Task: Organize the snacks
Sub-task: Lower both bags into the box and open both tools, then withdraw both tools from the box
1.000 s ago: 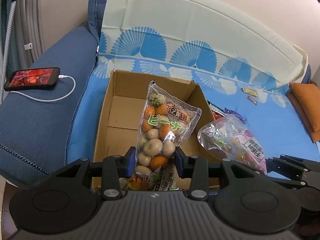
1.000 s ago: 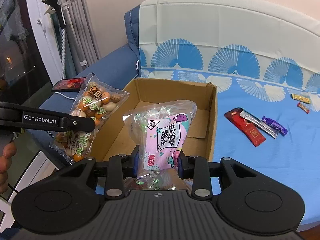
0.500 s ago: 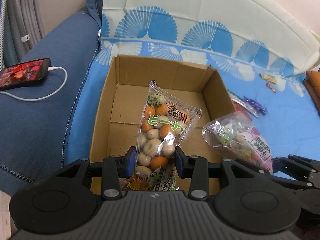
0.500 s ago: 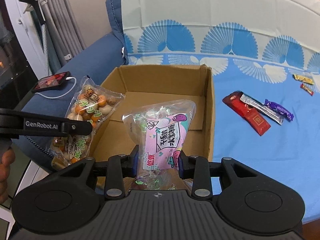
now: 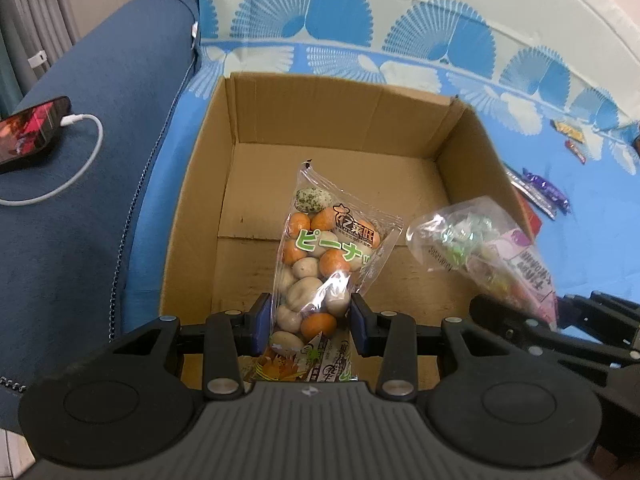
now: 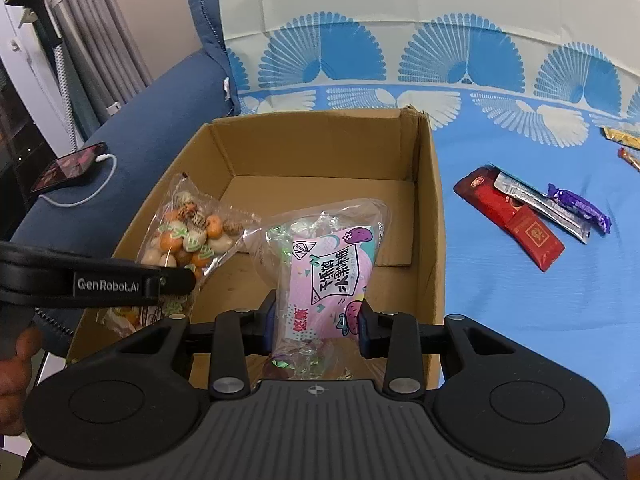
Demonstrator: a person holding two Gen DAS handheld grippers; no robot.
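My left gripper (image 5: 310,320) is shut on a clear bag of orange and white coated peanuts (image 5: 320,248), gripping its lower half. The bag hangs above the floor of an open cardboard box (image 5: 312,120). To its right, my right gripper (image 6: 316,320) is shut on a clear bag of wrapped candies with a pink label (image 6: 332,264), also above the box, near its right wall. The two bags are side by side and apart. In the right wrist view the peanut bag (image 6: 188,232) shows at the left behind one black finger (image 6: 120,280) of the left gripper.
The box sits on a blue patterned cloth (image 6: 500,320) over a sofa. Several snack bars (image 6: 532,216) lie on the cloth right of the box, with small candies (image 5: 568,132) farther back. A phone on a white cable (image 5: 28,132) rests on the blue armrest at the left.
Both grippers have come forward and down over the box with their bags still held. The box now fills more of each view.
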